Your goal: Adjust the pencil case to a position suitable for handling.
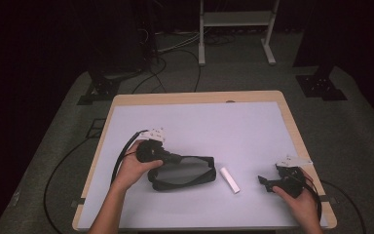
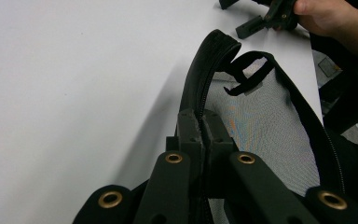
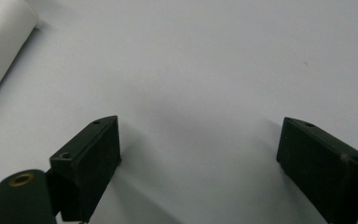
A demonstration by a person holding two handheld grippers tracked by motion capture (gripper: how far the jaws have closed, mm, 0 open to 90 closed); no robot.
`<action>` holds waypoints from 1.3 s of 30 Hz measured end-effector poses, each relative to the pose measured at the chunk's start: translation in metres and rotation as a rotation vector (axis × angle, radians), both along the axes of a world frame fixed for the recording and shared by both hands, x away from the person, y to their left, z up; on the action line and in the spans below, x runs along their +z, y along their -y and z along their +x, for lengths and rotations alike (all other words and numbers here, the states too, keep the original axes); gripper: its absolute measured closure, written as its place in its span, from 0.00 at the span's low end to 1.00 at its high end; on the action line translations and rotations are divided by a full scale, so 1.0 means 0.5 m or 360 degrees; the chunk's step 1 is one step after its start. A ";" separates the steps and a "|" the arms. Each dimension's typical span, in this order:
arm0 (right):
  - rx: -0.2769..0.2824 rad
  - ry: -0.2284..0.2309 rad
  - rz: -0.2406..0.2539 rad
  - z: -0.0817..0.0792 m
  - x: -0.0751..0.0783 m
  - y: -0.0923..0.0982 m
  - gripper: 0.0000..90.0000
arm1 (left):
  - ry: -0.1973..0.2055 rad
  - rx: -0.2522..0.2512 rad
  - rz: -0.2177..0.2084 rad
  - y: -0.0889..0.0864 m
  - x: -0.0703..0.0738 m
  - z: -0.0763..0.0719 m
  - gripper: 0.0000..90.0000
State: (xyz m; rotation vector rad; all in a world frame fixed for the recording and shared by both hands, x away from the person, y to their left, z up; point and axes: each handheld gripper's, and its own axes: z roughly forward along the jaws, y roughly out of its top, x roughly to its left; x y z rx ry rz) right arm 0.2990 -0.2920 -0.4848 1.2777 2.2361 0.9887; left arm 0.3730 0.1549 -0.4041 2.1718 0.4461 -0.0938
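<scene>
The left tool (image 2: 200, 135) pinches the soft black pouch (image 1: 182, 173) at its zipper edge, the firmest hold; the right tool (image 3: 198, 154) gapes wide near the light white tube (image 1: 229, 180) on the worktop (image 1: 233, 126)

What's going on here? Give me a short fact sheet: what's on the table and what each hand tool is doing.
Surface: white table top
Things: black zip pouch; white tube just right of it
Left tool: shut on the pouch's zip edge
Right tool: open, holding nothing, right of the tube
Pouch detail: mesh inside, small black loop
</scene>
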 end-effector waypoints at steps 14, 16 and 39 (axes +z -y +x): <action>-0.0001 0.0000 0.0001 0.000 0.000 0.000 0.14 | -0.0040 -0.0126 0.0022 0.023 -0.016 -0.018 0.98; -0.0001 0.0000 0.0001 0.000 0.000 0.000 0.14 | -0.0047 -0.0143 0.0023 0.025 -0.017 -0.019 0.98; -0.0001 0.0001 0.0000 0.000 0.000 0.000 0.14 | -0.0043 -0.0143 0.0033 0.028 -0.024 -0.016 0.84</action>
